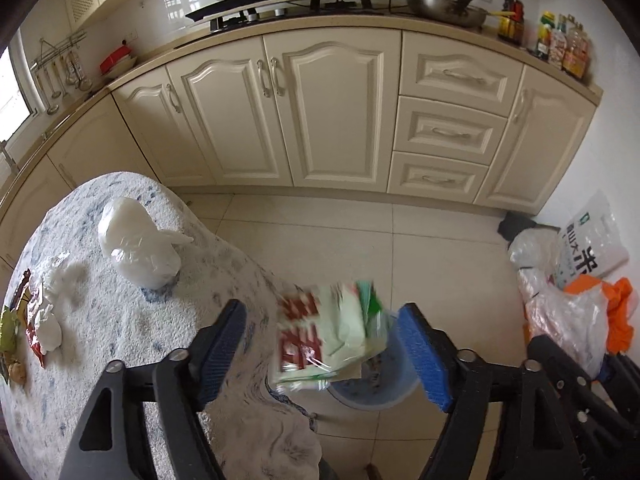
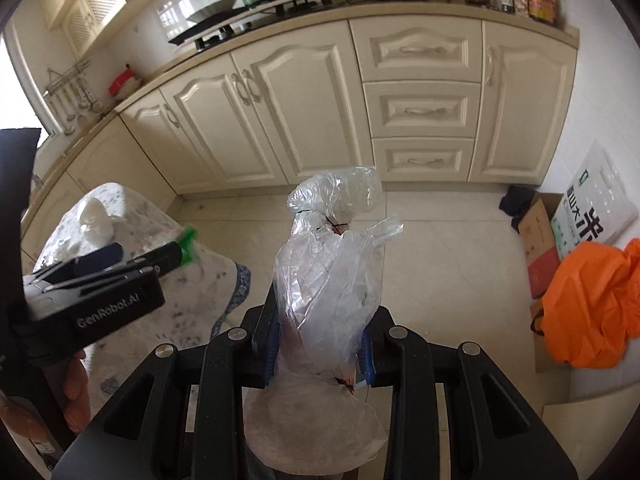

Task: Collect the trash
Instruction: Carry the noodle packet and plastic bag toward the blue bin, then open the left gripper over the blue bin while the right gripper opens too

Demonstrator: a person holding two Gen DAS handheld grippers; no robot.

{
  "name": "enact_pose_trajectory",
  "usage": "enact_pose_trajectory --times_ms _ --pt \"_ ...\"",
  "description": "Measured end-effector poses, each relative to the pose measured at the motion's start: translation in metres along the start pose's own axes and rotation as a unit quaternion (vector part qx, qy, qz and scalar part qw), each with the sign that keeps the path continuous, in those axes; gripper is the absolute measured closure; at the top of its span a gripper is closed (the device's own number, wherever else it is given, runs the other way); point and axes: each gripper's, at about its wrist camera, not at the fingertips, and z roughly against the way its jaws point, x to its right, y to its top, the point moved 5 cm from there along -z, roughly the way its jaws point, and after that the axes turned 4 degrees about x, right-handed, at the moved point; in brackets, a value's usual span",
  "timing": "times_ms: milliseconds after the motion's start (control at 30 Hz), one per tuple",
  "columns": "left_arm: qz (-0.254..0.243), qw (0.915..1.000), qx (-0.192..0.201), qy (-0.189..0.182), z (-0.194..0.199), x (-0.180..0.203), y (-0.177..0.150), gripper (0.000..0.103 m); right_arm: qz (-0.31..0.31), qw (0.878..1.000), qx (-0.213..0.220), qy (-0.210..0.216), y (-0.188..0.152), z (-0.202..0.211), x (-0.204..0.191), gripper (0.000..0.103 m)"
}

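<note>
My left gripper (image 1: 322,316) is open over a blue bin (image 1: 376,392) on the floor beside the table. A blurred green, white and red wrapper (image 1: 320,336) hangs between its blue pads, touching neither. My right gripper (image 2: 320,332) is shut on a crumpled clear plastic bag (image 2: 332,264) that sticks up past its fingers. On the table's blue-speckled cloth (image 1: 120,320) lie a knotted white plastic bag (image 1: 136,244), white tissues (image 1: 48,324) and red snack wrappers (image 1: 34,336). The left gripper (image 2: 150,252) also shows in the right wrist view, held by a hand.
Cream kitchen cabinets (image 1: 320,120) run along the back under a counter with a stove and pans. On the floor at the right stand an orange bag (image 2: 592,304), a cardboard box (image 2: 540,248), a rice sack (image 2: 592,208) and clear plastic bags (image 1: 560,304).
</note>
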Motion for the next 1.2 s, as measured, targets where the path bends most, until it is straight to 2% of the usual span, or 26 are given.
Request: enact_pose_trajectory --times_ms 233,433,533,600,667,1067,1200 --pt "0.012 0.9996 -0.018 0.019 -0.01 -0.005 -0.006 0.017 0.007 1.0 -0.016 0.008 -0.003 -0.016 -0.008 0.071" --pt "0.022 0.9992 -0.017 0.029 0.002 -0.015 -0.009 0.017 0.024 0.999 -0.022 0.015 -0.001 -0.026 -0.023 0.071" --pt "0.025 0.999 -0.013 0.035 0.008 -0.021 -0.011 0.017 0.027 0.999 -0.016 0.031 0.004 -0.026 -0.033 0.058" --pt "0.028 0.9987 -0.012 0.04 0.011 -0.025 -0.013 0.017 0.027 0.998 -0.006 0.056 0.005 -0.021 -0.04 0.032" --pt "0.031 0.9986 -0.011 0.042 0.015 -0.026 -0.014 0.017 0.034 0.998 0.005 0.044 0.007 -0.017 -0.043 0.027" --pt "0.029 0.9986 -0.012 0.044 0.031 -0.026 -0.023 0.017 0.039 0.999 -0.001 0.024 0.001 -0.012 -0.04 0.027" --pt "0.027 0.9986 -0.008 0.044 0.038 -0.024 -0.025 0.017 0.038 0.999 0.003 0.029 0.002 -0.005 -0.041 0.027"
